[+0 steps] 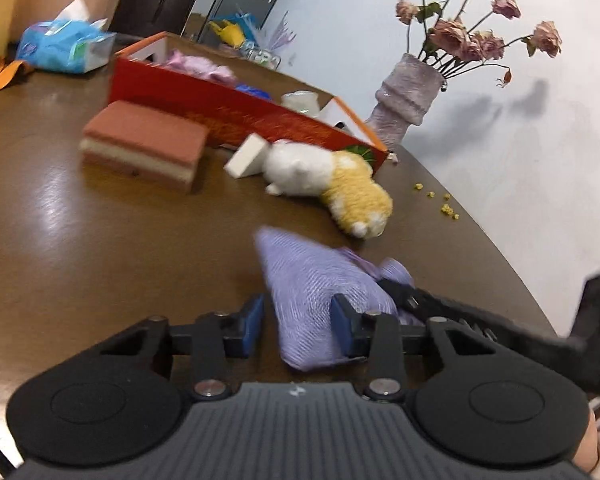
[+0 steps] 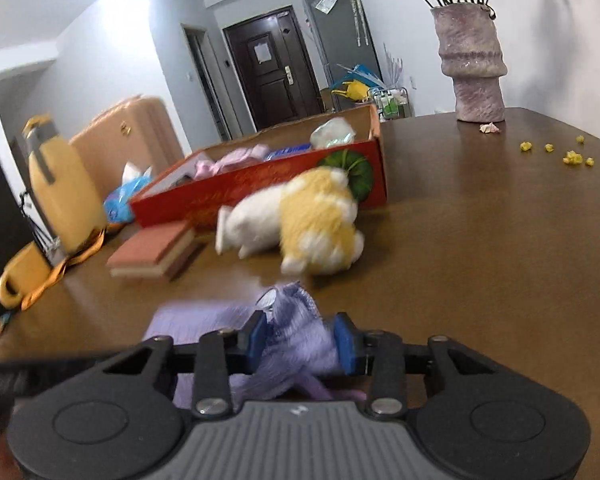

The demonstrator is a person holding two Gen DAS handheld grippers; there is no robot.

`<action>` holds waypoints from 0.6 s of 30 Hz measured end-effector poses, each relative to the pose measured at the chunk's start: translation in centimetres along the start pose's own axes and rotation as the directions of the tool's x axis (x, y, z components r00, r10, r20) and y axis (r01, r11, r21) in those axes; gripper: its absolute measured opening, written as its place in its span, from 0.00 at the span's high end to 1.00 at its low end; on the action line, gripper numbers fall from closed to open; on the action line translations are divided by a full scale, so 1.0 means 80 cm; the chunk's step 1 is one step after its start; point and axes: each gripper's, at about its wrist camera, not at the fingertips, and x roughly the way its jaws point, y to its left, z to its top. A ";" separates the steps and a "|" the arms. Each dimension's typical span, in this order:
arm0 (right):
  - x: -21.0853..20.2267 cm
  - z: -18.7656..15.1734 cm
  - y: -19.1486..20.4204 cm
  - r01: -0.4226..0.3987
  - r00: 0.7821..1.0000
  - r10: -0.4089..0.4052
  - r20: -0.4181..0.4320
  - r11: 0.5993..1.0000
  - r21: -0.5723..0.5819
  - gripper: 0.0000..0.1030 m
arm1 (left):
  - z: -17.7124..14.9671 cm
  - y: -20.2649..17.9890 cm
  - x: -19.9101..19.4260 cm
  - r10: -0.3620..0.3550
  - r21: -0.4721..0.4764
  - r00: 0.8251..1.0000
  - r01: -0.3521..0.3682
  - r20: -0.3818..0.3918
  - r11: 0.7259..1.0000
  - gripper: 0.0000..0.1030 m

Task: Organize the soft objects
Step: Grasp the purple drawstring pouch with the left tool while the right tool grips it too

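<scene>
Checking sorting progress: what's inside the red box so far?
Inside the red box: a pink soft item, something blue and a pale wrapped bundle. The near wall hides its floor.

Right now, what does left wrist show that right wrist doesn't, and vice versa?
Left wrist only: the small white foam block leaning against the plush, the dried pink roses' blooms, and the right gripper reaching in from the right.

Right wrist only: the yellow flask, the peach suitcase, and the dark door in full.

Both: the purple mesh pouch, the white-and-yellow plush toy, the layered brown sponge, the open red cardboard box, the ridged grey vase and the brown wooden table.
</scene>
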 end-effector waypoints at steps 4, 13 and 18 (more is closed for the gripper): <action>-0.034 -0.022 0.015 0.008 1.000 -0.008 0.004 1.000 -0.011 0.63 | -0.011 0.014 -0.027 -0.051 -0.007 0.998 0.051 -0.022 0.999 0.52; -0.043 -0.041 0.036 0.049 0.999 -0.048 0.014 0.996 -0.073 0.74 | -0.023 -0.007 -0.028 -0.055 0.125 0.998 0.059 -0.038 0.990 0.80; -0.054 -0.051 0.043 0.043 0.999 -0.042 0.026 0.996 -0.074 0.77 | -0.030 -0.008 -0.043 -0.076 0.148 0.996 0.083 -0.049 0.986 0.93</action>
